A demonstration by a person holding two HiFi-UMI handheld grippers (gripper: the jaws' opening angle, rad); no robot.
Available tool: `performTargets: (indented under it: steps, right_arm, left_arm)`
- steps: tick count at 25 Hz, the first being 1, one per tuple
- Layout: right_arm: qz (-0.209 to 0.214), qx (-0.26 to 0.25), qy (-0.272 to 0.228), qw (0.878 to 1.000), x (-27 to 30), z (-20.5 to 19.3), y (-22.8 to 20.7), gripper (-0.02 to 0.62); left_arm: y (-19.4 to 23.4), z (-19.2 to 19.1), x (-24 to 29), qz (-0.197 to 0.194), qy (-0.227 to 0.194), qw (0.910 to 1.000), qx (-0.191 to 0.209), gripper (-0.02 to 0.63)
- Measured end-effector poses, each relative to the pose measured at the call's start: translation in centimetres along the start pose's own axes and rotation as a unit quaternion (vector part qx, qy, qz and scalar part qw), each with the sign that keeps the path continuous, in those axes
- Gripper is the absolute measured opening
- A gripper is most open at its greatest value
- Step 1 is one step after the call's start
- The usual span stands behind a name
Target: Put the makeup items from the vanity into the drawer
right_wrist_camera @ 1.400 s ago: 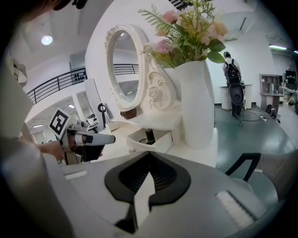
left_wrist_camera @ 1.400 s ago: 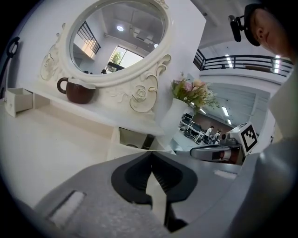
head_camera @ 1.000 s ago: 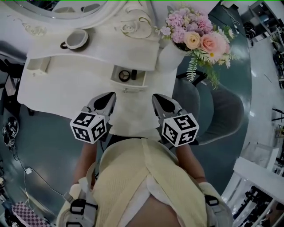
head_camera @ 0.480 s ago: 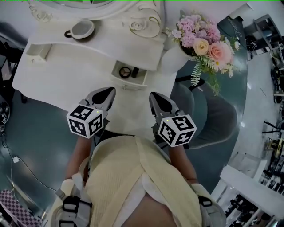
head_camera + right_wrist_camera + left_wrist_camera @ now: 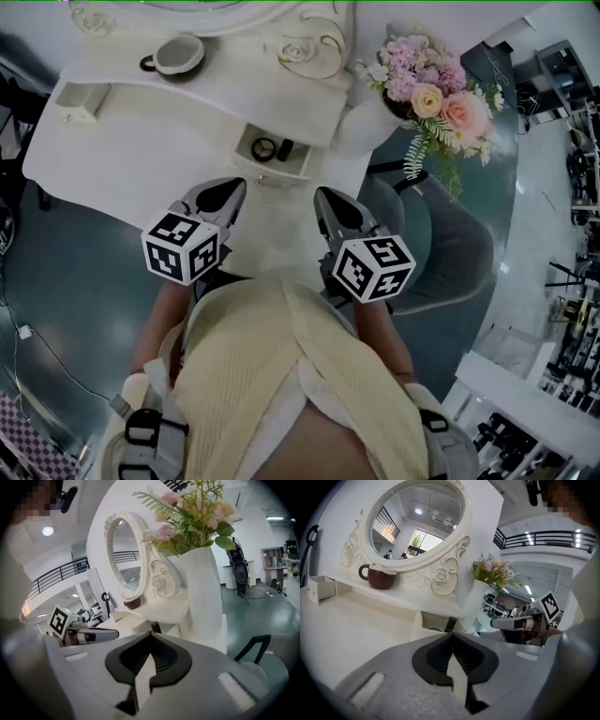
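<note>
drawer (image 5: pixel 277 172) stands open in the front of the table's (image 5: pixel 141 159) raised shelf; its long axis runs along the shelf front, its open end toward the person; inside, a round compact (image 5: pixel 264 147) lies left and a dark tube (image 5: pixel 285 148) right, the tube taller than wide in both gripper views; white vase (image 5: pixel 361 127) with flowers (image 5: pixel 427 89) just right of the drawer; mug (image 5: pixel 178 53) on the shelf, well left; bare table top lies between drawer and claws; left claw (image 5: pixel 230 190) and right claw (image 5: pixel 328 200) hover side by side, both fully closed and empty.
</note>
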State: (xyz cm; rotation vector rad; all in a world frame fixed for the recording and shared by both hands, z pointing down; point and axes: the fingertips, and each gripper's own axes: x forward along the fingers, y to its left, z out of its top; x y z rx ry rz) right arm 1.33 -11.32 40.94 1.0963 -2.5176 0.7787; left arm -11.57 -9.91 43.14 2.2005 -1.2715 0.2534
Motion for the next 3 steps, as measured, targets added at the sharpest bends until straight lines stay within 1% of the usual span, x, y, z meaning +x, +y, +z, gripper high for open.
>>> performTargets:
  steps: [3]
  right_arm:
    - [0.003,-0.001,0.002,1.0,0.18,0.2,0.16,0.003]
  left_arm:
    - [-0.02,0.18,-0.09,0.001,-0.002,1.0,-0.001,0.006]
